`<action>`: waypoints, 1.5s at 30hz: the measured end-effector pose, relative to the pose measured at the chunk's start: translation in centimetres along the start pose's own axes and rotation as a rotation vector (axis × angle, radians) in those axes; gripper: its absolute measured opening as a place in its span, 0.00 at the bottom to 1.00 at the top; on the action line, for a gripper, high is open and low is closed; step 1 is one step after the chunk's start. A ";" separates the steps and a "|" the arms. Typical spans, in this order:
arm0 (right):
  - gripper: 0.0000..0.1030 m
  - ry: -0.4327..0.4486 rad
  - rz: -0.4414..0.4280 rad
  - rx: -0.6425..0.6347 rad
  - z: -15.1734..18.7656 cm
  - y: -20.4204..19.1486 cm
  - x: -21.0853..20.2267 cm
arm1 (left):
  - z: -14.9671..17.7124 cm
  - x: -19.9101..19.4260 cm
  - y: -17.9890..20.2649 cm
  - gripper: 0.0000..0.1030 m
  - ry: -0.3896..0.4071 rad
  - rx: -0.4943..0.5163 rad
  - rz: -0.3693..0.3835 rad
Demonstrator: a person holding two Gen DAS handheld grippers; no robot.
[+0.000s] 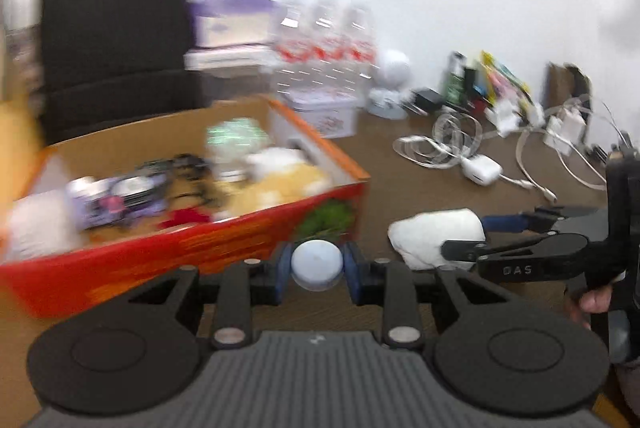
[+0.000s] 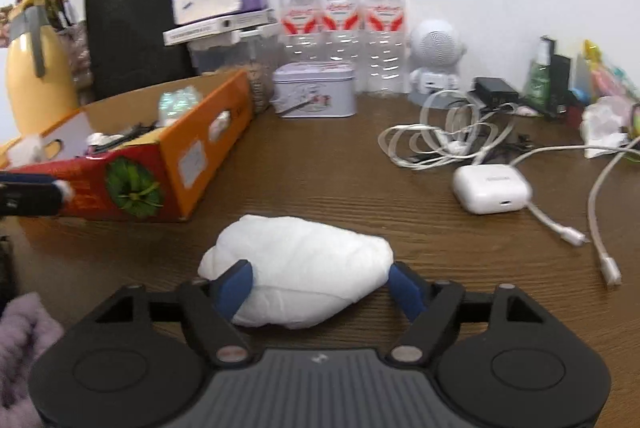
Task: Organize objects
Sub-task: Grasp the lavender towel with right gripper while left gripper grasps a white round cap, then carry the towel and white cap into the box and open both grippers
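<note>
Left tool [image 1: 317, 266] grips ball [image 1: 317, 265] | box [image 1: 200, 248] rim ahead (table [image 2: 320, 168] right bare)

3 water bottles [image 2: 343, 24] — 1 orange box [image 2: 160, 164], 1 tin [image 2: 316, 90], 1 white bundle [image 2: 296, 268].

Right gripper [image 2: 318, 282] straddles the white bundle [image 2: 298, 270]
Blue pads flank the bundle on the wooden table [image 2: 328, 168]; the orange box [image 2: 172, 164] sits to the left.
</note>
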State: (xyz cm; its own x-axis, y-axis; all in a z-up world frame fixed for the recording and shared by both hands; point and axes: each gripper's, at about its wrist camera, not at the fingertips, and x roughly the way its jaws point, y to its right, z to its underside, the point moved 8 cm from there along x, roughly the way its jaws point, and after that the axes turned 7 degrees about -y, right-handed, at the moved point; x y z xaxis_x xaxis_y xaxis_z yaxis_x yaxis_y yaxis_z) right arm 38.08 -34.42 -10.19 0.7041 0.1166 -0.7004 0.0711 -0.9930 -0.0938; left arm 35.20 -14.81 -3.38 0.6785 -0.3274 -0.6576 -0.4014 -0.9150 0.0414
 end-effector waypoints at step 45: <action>0.19 0.184 -0.445 0.017 -16.0 -18.0 -2.7 | -5.9 0.4 -14.3 0.29 0.033 -0.185 -0.148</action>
State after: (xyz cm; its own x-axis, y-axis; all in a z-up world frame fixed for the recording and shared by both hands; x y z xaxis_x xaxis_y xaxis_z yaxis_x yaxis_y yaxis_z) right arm 46.24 -17.09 4.71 0.7218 0.5236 -0.4526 0.3830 -0.8469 -0.3689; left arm 44.83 -3.24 0.25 0.7428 -0.1911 -0.6416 -0.1785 -0.9802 0.0852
